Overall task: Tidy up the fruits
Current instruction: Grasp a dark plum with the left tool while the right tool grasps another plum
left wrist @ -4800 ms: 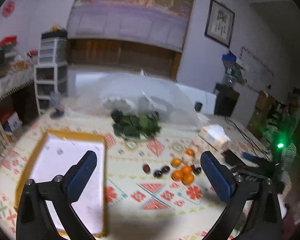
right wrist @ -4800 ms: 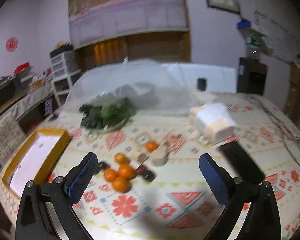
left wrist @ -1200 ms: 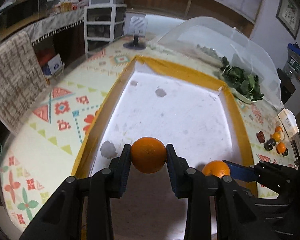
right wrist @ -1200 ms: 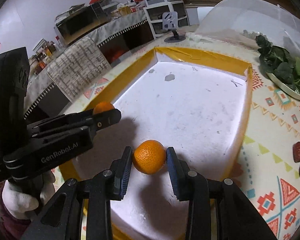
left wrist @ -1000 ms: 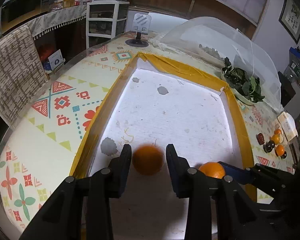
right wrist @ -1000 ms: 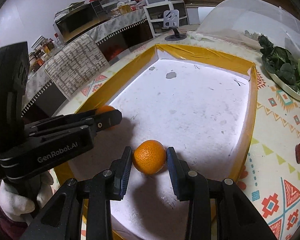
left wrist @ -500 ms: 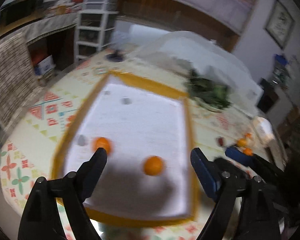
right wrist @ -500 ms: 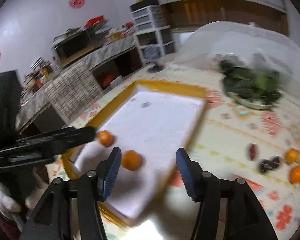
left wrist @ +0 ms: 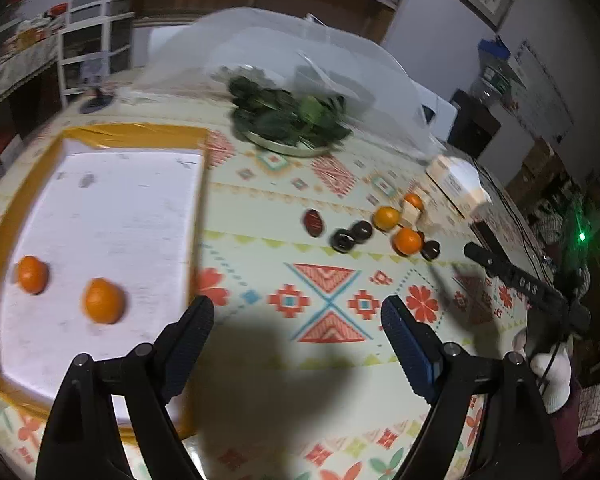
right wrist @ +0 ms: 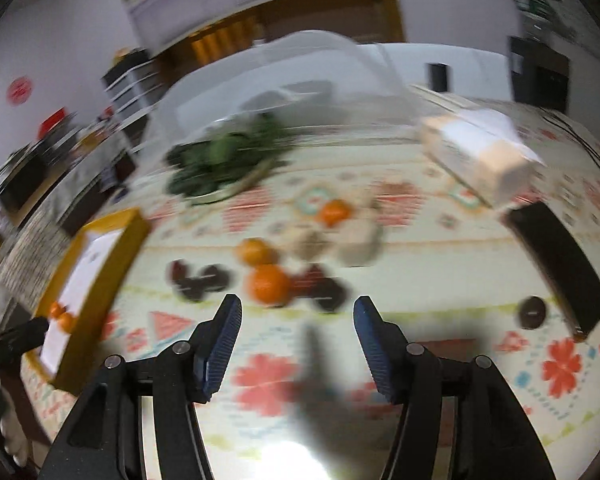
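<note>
Both grippers, left point(left wrist: 298, 338) and right point(right wrist: 298, 334), hung wide and empty. Two oranges point(left wrist: 103, 300) lay in the tray point(left wrist: 132, 136); I judged the nearest loose orange point(right wrist: 269, 283) was next, needing a centred approach.

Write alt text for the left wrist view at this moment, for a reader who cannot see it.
Two oranges lie in a yellow-rimmed white tray at left, while the open, empty left gripper hangs over a patterned tablecloth. Ahead, three more oranges and dark fruits remain scattered, beyond them a plate of leafy greens.
</note>
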A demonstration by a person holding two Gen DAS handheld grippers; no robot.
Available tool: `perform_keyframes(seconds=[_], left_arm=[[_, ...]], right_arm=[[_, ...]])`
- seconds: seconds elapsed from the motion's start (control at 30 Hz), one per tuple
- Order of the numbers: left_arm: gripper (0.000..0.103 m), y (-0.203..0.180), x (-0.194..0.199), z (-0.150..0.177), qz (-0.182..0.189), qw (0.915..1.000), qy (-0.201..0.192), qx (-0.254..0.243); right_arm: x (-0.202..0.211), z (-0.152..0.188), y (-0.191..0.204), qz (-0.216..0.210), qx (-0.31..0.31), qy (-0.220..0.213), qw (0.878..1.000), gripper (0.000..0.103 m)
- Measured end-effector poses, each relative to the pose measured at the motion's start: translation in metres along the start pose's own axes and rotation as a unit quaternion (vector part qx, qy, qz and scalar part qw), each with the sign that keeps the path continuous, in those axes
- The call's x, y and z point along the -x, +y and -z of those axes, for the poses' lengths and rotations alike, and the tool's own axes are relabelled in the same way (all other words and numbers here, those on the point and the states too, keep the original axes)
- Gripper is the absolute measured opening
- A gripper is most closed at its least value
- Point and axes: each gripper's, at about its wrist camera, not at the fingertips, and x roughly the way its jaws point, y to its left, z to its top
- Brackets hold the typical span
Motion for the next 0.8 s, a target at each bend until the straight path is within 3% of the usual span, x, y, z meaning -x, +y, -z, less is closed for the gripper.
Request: perform_keyframes(seconds=[0.13, 0.2, 0.3, 0.53, 0.8], left_arm=[[0.084, -0.019, -0.023, -0.006, 0.015, 0.9997, 0.004, -0.018], [0.068, -0.028, -0.033, -0.012, 0.022, 0.9993, 0.006, -0.029], [0.058, -0.045, -0.052, -0.023, 0.036, 0.9978, 0.011, -0.054], [0.057, -0.078, -0.096, -0.045, -0.001, 0.9894, 0.005, -0.145], [0.056, -0.091, -0.15, -0.054, -0.019, 0.98, 0.049, -0.192]], right_arm=[[-0.016, -0.007, -0.03, 0.006, -0.024, 0.008, 1.0, 0.063], [-0.027, -0.007, -0.031, 0.002, -0.014, 0.018, 1.0, 0.063], [-0.042, -0.007, -0.019, -0.004, 0.019, 0.037, 0.999, 0.063], [-0.065, -0.006, 0.005, -0.009, 0.086, 0.056, 0.995, 0.059], [-0.069, -0.004, 0.004, -0.028, 0.089, 0.064, 0.994, 0.034]])
